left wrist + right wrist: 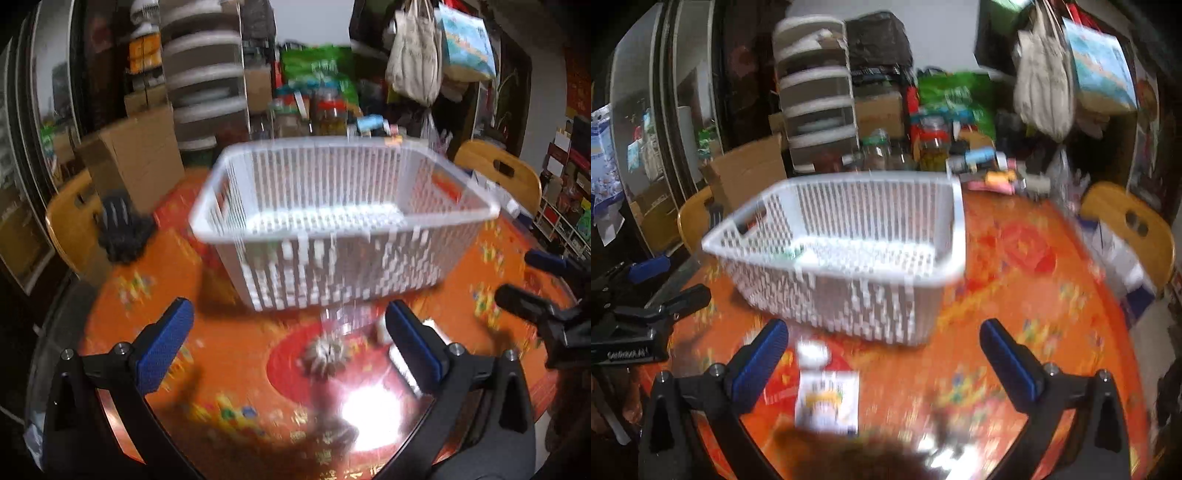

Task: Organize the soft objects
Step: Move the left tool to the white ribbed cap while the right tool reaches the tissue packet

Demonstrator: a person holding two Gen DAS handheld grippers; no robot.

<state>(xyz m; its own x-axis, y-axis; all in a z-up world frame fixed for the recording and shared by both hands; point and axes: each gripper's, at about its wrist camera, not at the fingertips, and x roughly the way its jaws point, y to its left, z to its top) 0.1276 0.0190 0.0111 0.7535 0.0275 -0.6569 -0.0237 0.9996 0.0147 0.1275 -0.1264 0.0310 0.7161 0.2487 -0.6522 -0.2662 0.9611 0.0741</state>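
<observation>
Basket (343,221) beyond both parted jaws

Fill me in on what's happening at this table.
A person holds a two-finger gripper in each hand over a round table with an orange-red cover. Both the left gripper and the right gripper are open and hold nothing. A white slatted basket sits ahead of them. A small white packet lies near the right gripper. The pictures are blurred.

Both views motion-blurred w/ fisheye edge warp; overhead glare on table (236,354), dim bkgd.
</observation>
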